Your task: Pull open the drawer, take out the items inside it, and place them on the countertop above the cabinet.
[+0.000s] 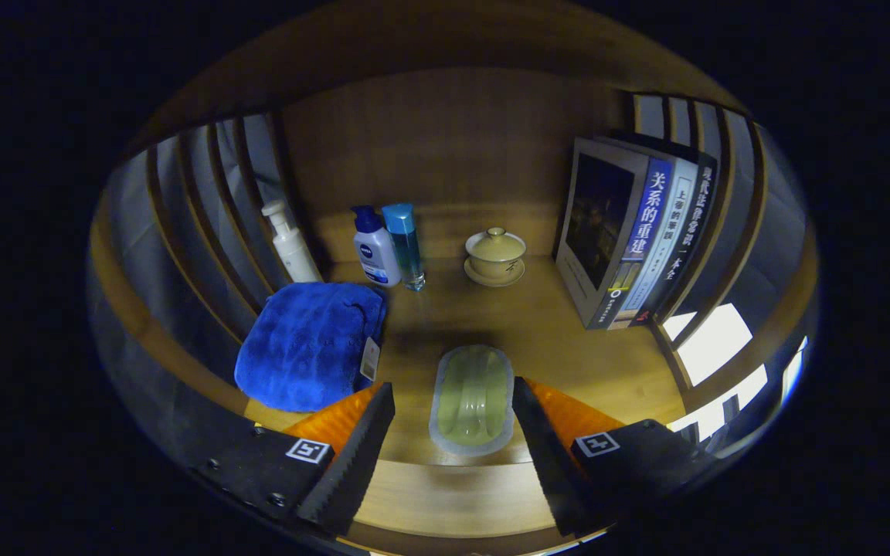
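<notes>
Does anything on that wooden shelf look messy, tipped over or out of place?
Nothing stands out. The bottles, lidded cup and books stand upright at the back, the blue towel lies folded, and the soap dish sits flat between the open gripper fingers.

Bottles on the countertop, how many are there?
3: a white pump bottle by the slatted side, then a white bottle with a blue cap and a clear blue bottle touching, behind the blue towel.

Home setting: wooden shelf (568, 340) with toiletry bottles (375, 247), books (630, 239), lidded teacup (495, 255).
</notes>
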`<state>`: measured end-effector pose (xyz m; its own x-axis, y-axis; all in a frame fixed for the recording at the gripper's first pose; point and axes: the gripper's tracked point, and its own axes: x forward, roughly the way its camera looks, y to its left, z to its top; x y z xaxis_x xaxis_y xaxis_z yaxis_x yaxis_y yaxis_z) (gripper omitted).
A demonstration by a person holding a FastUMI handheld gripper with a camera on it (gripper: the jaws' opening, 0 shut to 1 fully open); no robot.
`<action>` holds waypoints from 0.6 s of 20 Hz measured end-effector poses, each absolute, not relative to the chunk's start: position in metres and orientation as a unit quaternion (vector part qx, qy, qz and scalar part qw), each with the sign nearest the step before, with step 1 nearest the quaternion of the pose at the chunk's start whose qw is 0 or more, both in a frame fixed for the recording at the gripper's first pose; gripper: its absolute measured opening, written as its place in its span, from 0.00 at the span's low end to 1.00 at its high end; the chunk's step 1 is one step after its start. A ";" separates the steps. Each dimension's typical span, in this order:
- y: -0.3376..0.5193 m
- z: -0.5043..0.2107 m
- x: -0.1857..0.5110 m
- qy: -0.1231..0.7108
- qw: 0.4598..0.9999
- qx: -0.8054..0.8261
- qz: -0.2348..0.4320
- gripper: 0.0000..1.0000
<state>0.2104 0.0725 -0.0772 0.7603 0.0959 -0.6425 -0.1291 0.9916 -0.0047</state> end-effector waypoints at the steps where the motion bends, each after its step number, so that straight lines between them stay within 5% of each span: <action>1: 0.073 -0.074 0.202 0.331 0.942 -0.024 0.061 0.99; 12: 0.058 -0.051 0.109 0.216 0.974 -0.016 0.058 0.99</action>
<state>0.1095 0.0575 -0.0506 0.8996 0.1063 -0.4236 -0.1206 0.9927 -0.0069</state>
